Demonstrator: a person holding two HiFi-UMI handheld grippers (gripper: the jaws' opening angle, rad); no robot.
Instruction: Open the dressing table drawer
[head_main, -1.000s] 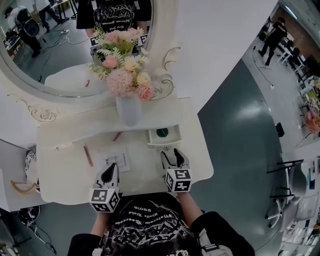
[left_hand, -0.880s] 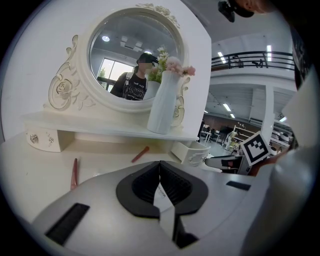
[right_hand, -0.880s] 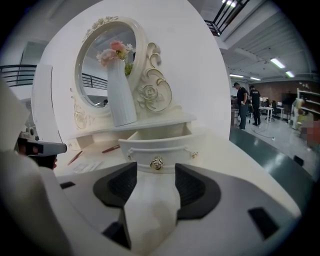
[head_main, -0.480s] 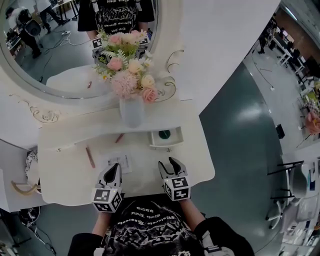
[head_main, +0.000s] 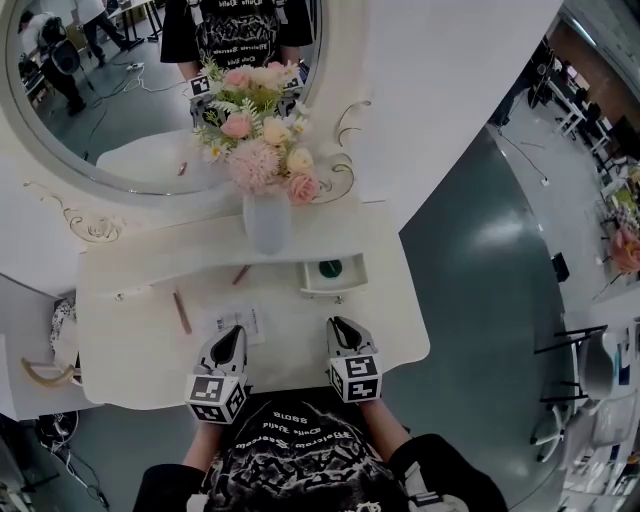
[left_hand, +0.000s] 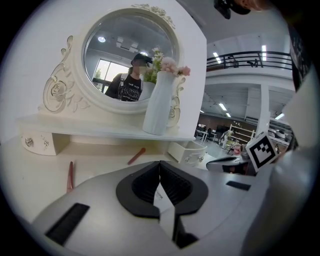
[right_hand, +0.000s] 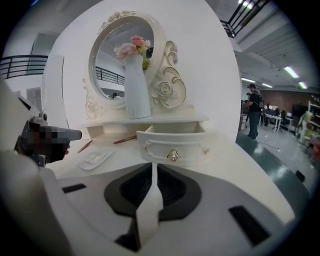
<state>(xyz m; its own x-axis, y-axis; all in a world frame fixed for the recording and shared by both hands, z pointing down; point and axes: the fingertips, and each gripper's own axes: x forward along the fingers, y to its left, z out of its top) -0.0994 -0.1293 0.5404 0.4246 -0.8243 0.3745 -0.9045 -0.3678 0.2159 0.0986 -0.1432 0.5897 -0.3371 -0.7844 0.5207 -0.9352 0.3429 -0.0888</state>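
Since the small drawer (right_hand: 175, 145) of the dressing table (head_main: 150, 360) already stood pulled out just ahead of the right gripper (right_hand: 154, 169), whose jaws were closing on nothing, the task looked done, with the empty left gripper (left_hand: 160, 167) pressed together alongside.

We've got a cream-white carved wooden dressing table (head_main: 130, 360) here, and its small open drawer (right_hand: 192, 142) is the same cream, with a pearly round knob (right_hand: 173, 156). Inside there's a dark green round thing (head_main: 330, 267). The tall smooth vase (head_main: 265, 222) is plain white. The bunch of flowers (head_main: 258, 140) is pink, peach and cream with green leaves. A slim pencil (head_main: 181, 311) is reddish brown, and the glossy floor (head_main: 480, 280) is grey-teal.
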